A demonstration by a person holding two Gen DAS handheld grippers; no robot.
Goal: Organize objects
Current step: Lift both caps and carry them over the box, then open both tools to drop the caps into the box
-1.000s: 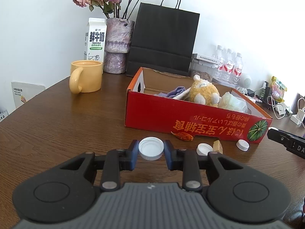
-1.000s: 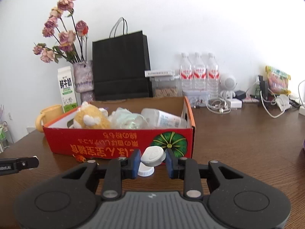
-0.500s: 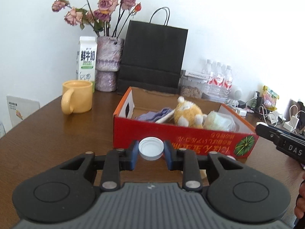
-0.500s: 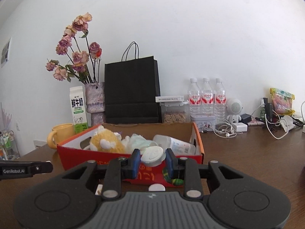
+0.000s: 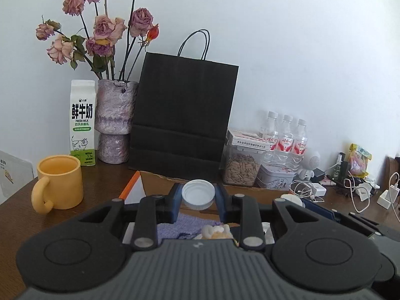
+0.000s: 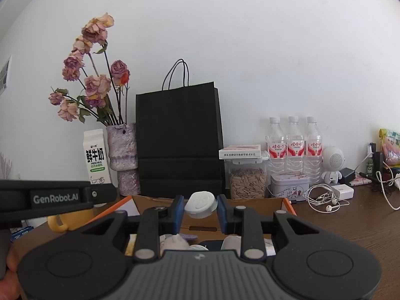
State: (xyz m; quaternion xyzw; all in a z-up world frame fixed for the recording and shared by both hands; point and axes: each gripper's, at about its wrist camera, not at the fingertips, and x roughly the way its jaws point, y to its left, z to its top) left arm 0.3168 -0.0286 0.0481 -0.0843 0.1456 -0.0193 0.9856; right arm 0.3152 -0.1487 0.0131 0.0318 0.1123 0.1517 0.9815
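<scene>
left claw is clenched on a white cap, pads on opposite sides of the rim, open side facing the camera. right claw is clamped on a second cap, top face toward the camera and tilted, one edge sitting lower than the other.

both caps hang above the box, which sits directly below and just ahead of each claw. under the left claw: purple cloth and a bit of the plush toy. under the right claw: pale soft items, too hidden to name. the right claw shows just to the right of the left one, well clear of the mug off to the left.

handling, my read:
- caps are very light, rigid thin plastic, not fragile. a short drop into the box looks safe.
- smooth sides, so slippery. the tilted right one looks like the weaker hold and could pivot or pop out if squeezed harder.
- best hold is across the rim at its widest line, as the left claw has it.
- light and round: likely to bounce or roll off the soft stuff, so let go low and over a gap rather than onto the plush.
- two claws side by side: stagger the drops to avoid a bump.
</scene>
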